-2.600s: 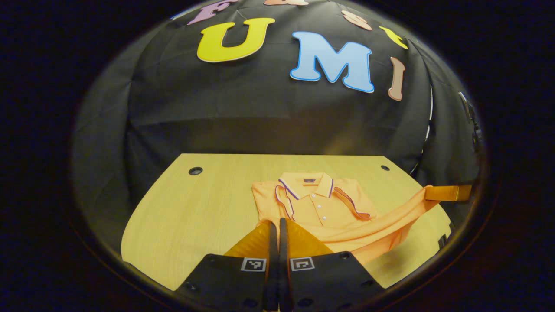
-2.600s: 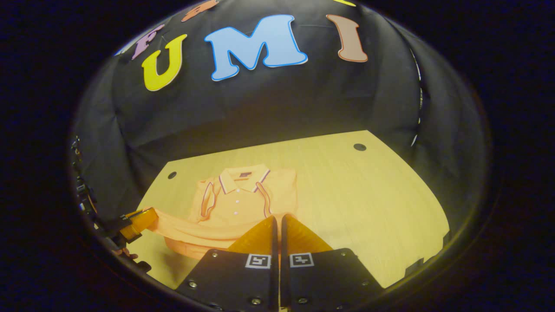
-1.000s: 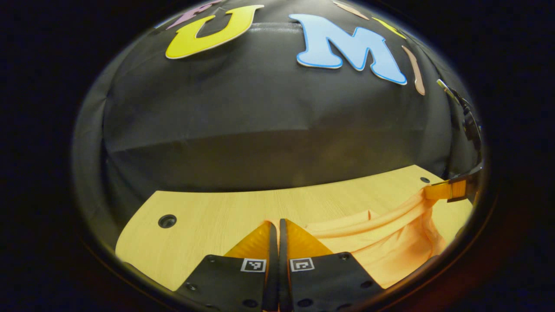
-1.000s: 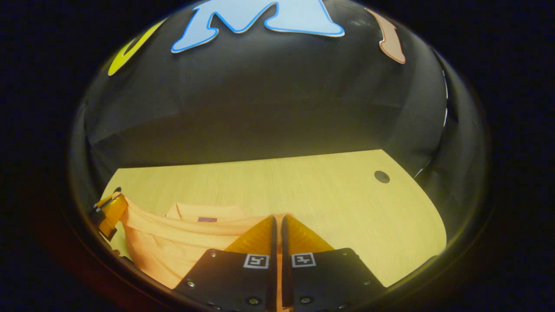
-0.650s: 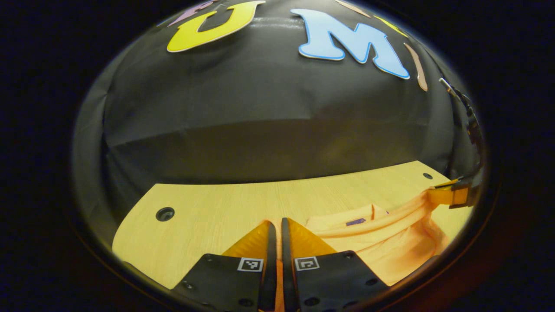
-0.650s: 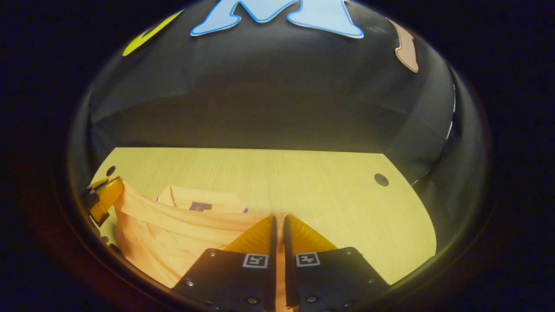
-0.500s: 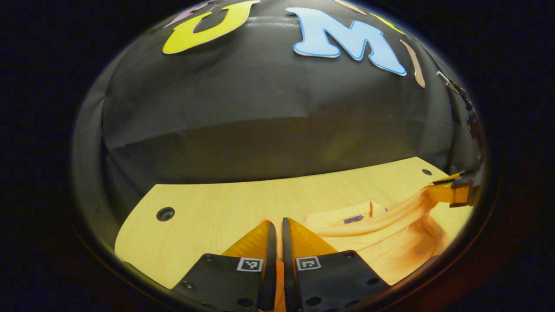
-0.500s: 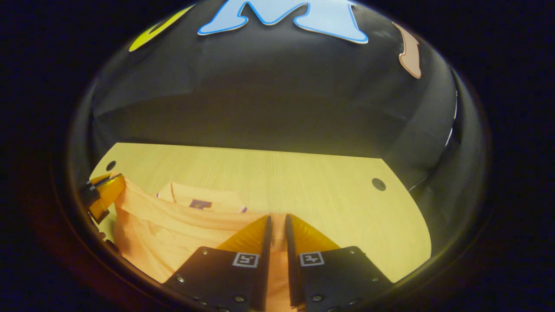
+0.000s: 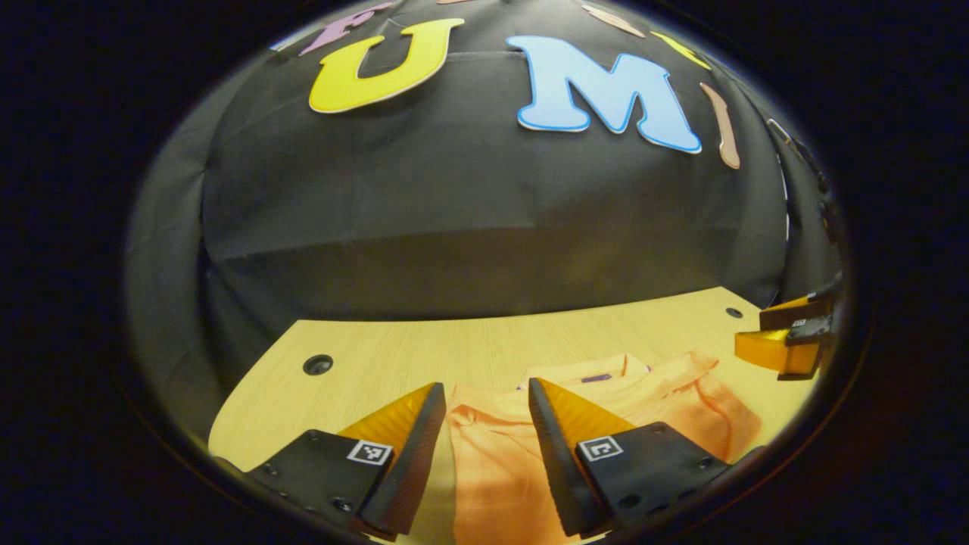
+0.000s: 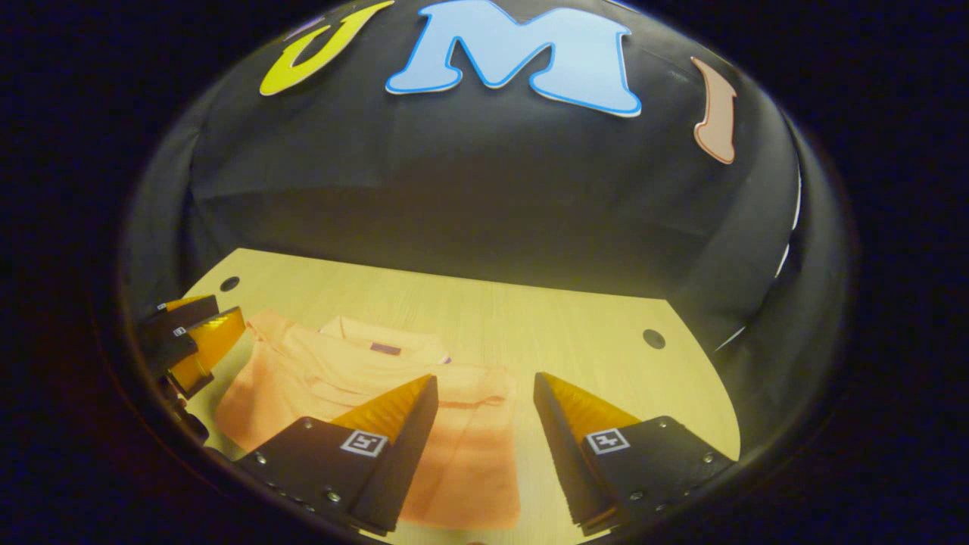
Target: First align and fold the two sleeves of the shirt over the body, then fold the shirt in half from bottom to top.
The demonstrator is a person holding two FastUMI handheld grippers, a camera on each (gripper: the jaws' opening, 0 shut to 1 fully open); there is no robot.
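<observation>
While the orange shirt (image 9: pixel 598 412) lies folded on the wooden table (image 9: pixel 424 356), its collar toward the booth's black wall, the left gripper (image 9: pixel 484 397) hangs over its near corner with both fingers spread wide and nothing between them. The right gripper (image 10: pixel 484 390) is likewise spread apart above the shirt's other corner, gripping nothing

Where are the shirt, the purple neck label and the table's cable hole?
shirt (image 10: pixel 462 454), right gripper view, folded body panel.
purple neck label (image 10: pixel 385 349), right gripper view, label's middle.
cable hole (image 9: pixel 317 365), left gripper view, hole's centre.
</observation>
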